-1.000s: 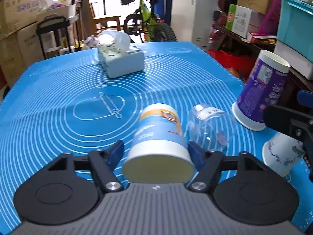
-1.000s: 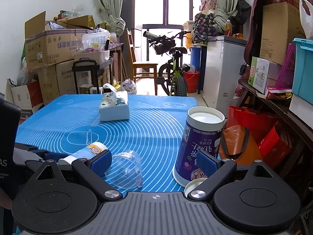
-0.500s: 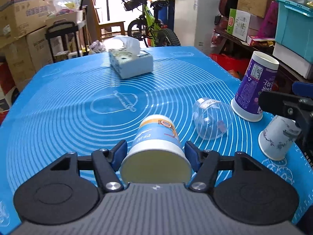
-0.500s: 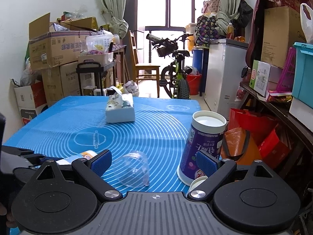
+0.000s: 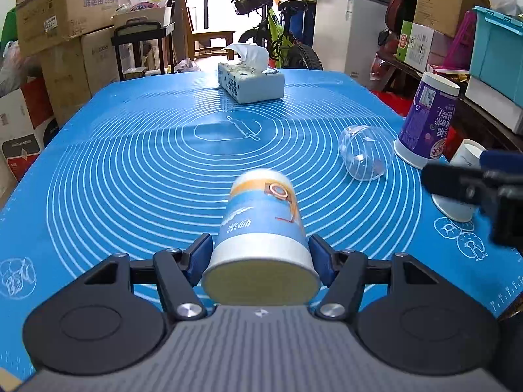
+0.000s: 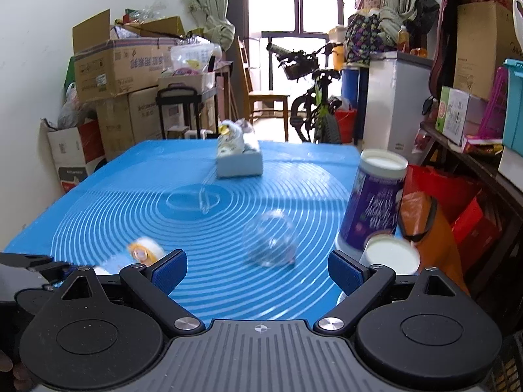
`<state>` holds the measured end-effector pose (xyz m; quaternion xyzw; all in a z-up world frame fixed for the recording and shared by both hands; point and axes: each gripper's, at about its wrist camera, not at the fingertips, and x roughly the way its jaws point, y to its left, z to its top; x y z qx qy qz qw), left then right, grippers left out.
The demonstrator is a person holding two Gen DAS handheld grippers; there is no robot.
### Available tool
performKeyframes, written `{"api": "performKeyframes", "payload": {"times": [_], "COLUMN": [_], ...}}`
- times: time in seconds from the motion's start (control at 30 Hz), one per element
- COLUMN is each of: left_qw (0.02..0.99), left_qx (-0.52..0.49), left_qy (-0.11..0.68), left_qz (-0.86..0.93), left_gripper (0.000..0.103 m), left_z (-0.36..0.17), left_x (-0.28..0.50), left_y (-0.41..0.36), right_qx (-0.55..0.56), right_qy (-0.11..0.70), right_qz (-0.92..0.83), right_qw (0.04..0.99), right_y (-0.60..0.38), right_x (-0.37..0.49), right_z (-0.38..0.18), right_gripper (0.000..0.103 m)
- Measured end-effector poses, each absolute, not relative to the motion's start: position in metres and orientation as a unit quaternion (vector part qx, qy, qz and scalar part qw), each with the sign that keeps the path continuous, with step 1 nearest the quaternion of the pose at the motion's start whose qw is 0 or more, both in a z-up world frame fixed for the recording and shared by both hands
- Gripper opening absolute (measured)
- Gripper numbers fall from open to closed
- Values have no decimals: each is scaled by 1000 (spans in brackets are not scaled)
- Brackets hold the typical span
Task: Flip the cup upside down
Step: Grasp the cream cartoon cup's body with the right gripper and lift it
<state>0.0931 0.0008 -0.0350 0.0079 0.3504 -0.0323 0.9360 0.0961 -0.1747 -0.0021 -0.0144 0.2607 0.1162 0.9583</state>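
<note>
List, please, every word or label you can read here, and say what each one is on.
Nothing reads with certainty.
Blue cup, held in the left gripper: white Chinese characters, blurred.
Purple cup: upside-down Chinese print and a QR code, too small to read.
Cardboard box: Chinese print, not legible.
Mat: ruler marks along the edge, too small.

Open blue mat (image 5: 130, 170) fills the left and centre of the left-wrist frame. A tissue box (image 5: 250, 83) stands at upper centre. At right, a clear cup (image 5: 366, 153), purple cup (image 5: 426, 127) and white cup (image 5: 457, 183) crowd together.
</note>
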Motion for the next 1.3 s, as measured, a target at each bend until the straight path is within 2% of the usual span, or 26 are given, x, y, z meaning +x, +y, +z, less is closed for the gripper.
{"api": "performKeyframes", "payload": {"times": [0.27, 0.33, 0.47, 0.53, 0.7, 0.9, 1.3], "left_qw": [933, 933, 934, 934, 933, 936, 947], "left_qx": [-14, -17, -11, -11, -7, -23, -34], "left_qy": [358, 359, 356, 355, 359, 350, 319], "left_qz": [-34, -35, -36, -38, -31, -36, -3], "left_gripper": [68, 74, 76, 85, 89, 93, 94], "left_z": [-35, -36, -35, -34, -33, -24, 1], "left_x": [90, 90, 90, 90, 90, 85, 78], "left_y": [7, 7, 6, 6, 6, 10, 35], "right_qx": [-14, -14, -13, -12, -14, -7, 37], "right_qy": [277, 278, 282, 285, 287, 291, 333], "right_qz": [115, 114, 112, 112, 113, 118, 167], "right_qw": [954, 954, 953, 952, 951, 949, 927], "right_y": [-173, -174, -174, -174, -173, -174, -165], "right_x": [89, 89, 90, 90, 92, 91, 110], "right_z": [-9, -9, -10, -10, -9, -10, 3], "right_gripper": [94, 94, 94, 94, 94, 94, 94]}}
